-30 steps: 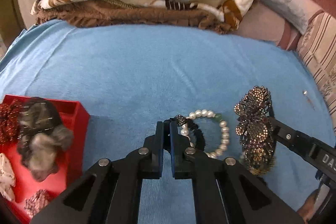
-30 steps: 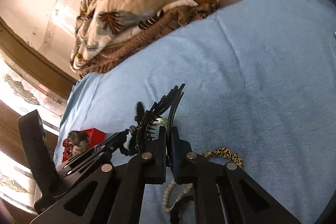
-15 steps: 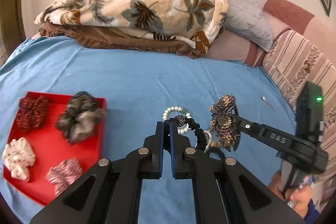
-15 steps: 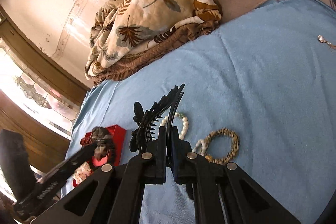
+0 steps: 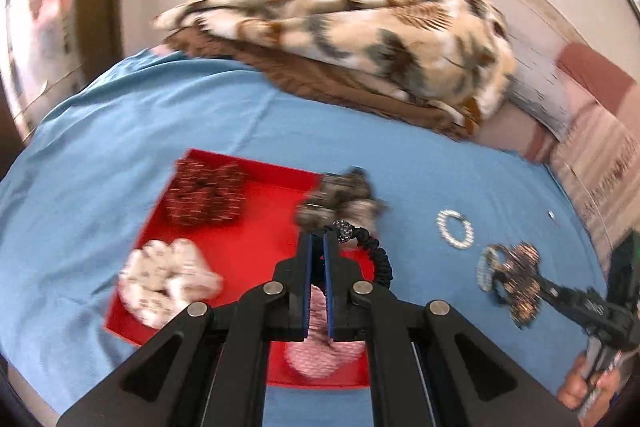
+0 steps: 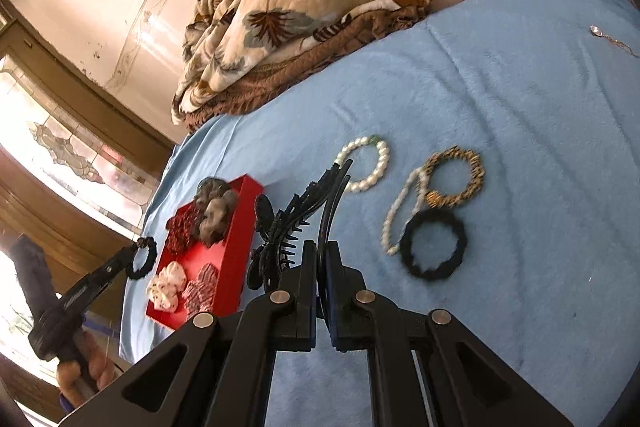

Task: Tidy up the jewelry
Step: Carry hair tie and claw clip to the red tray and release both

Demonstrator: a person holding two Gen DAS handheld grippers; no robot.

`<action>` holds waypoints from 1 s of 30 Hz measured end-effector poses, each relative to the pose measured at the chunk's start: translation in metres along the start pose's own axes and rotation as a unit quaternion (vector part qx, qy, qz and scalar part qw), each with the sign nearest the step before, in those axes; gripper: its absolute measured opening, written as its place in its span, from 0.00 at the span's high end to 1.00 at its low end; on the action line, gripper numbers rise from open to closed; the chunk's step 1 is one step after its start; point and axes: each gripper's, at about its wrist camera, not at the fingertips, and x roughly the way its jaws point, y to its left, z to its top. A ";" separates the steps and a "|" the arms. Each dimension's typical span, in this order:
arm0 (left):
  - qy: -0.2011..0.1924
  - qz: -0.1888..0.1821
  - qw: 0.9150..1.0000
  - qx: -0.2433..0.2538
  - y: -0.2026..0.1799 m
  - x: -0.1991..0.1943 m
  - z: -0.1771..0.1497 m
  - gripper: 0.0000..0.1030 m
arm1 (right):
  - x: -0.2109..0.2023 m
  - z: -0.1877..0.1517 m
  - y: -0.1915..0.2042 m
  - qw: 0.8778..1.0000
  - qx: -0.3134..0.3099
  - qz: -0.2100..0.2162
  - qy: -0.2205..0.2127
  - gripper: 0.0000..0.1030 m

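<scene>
My left gripper (image 5: 319,239) is shut on a black beaded bracelet (image 5: 372,247) and holds it above the red tray (image 5: 260,183); it also shows in the right wrist view (image 6: 138,247). The tray holds several scrunchies (image 5: 206,193). My right gripper (image 6: 321,247) is shut on a jewelled black hair claw clip (image 6: 296,215), seen from the left wrist view (image 5: 516,279), above the blue sheet. A pearl bracelet (image 6: 366,165), a gold bracelet (image 6: 456,183), a white bead strand (image 6: 396,217) and a black scrunchie (image 6: 434,249) lie on the sheet.
A folded leaf-print blanket (image 5: 360,27) lies at the back of the blue bed sheet (image 5: 120,131). Striped cushions (image 5: 600,147) stand at the right. A small pendant chain (image 6: 612,39) lies at the far right. A window is at the left.
My left gripper has lifted the black beaded bracelet and swung left over the red tray. My right gripper has risen with the hair clip, showing more bracelets on the sheet.
</scene>
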 end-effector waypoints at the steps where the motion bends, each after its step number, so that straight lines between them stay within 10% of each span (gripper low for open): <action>1: -0.002 0.004 1.000 -0.011 0.013 0.002 0.003 0.95 | 0.001 -0.002 0.007 1.000 -0.003 0.003 0.003 0.95; 30: 0.052 -0.018 0.986 -0.160 0.138 0.082 0.018 0.95 | 0.196 0.025 0.218 0.987 -0.110 -0.002 0.116 0.95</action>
